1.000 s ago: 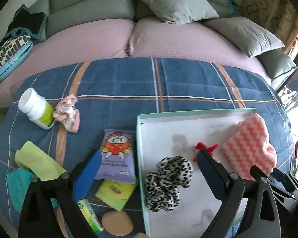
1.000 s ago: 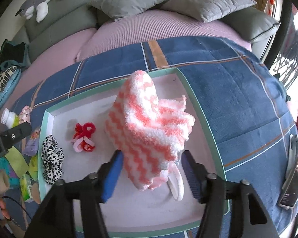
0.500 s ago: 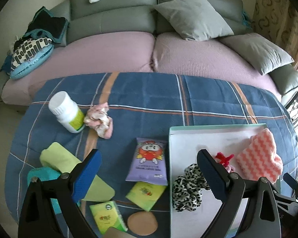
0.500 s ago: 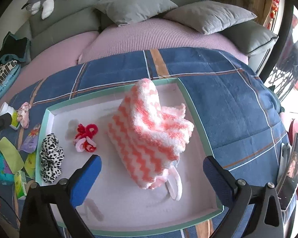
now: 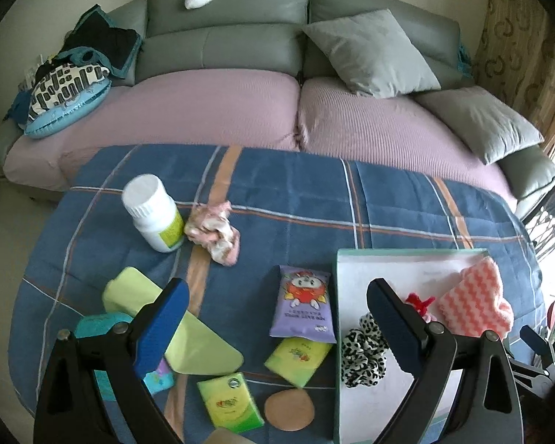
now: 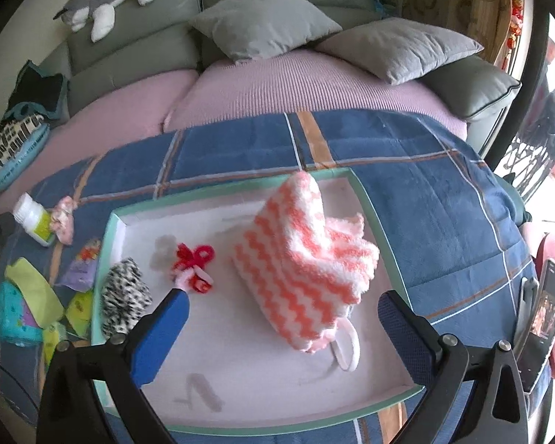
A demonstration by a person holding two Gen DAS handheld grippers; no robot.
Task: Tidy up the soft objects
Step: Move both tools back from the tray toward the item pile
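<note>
A white tray with a green rim [image 6: 373, 207] [image 5: 337, 281] lies on the blue plaid cloth. In it are a pink-and-white zigzag towel [image 6: 307, 270] [image 5: 473, 299], a red-and-pink hair tie [image 6: 194, 262] [image 5: 420, 301] and a leopard scrunchie [image 6: 124, 298] [image 5: 364, 351]. A pink-and-cream scrunchie [image 5: 212, 231] [image 6: 63, 218] lies on the cloth beside a white bottle [image 5: 153, 212]. My left gripper [image 5: 275, 323] is open and empty above the packets left of the tray. My right gripper [image 6: 281, 336] is open and empty above the tray, near the towel.
Snack packets [image 5: 301, 307], green and teal pouches [image 5: 188, 340], a tissue pack [image 5: 229, 401] and a tan round pad [image 5: 288, 409] lie left of the tray. A sofa with grey cushions [image 5: 370, 51] stands behind. A phone [image 6: 544, 322] stands at the right.
My right gripper opened, let go of the zigzag towel and pulled back. My left gripper rose and shifted left, away from the tray.
</note>
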